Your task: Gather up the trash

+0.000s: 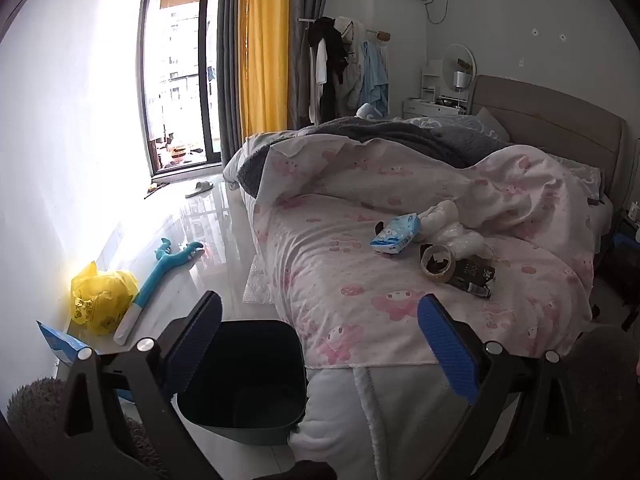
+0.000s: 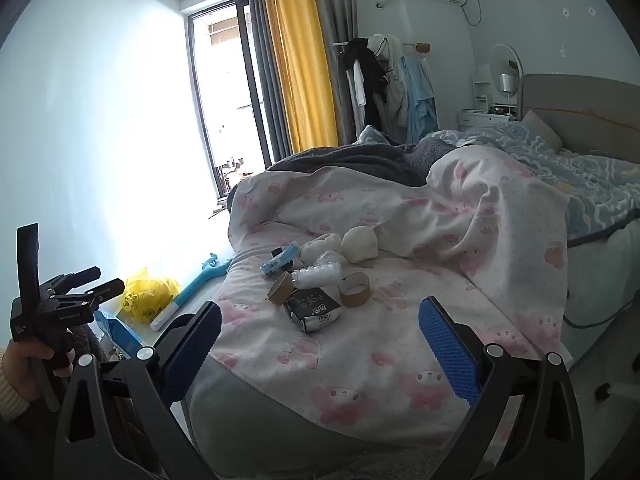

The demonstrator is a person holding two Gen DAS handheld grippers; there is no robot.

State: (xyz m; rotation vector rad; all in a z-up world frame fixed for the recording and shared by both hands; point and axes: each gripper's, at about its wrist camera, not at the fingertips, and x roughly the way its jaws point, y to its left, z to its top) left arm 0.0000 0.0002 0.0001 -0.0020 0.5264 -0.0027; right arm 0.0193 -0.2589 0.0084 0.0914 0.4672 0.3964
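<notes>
While both tongs, left (image 1: 320,344) and right (image 2: 320,350), gaped wide and empty, the trash (image 2: 316,284) lay heaped mid-bed (image 2: 360,380); its black carton (image 2: 314,312) lay flat, long axis running left-right.

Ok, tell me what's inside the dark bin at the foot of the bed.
The bin looks empty: only its bare dark inner walls and part of the floor show. The left tongs hide one corner; the near bottom can't be seen.

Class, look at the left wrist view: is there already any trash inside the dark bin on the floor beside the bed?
No: the dark plastic bin shows only a bare interior, with nothing lying in it.
</notes>
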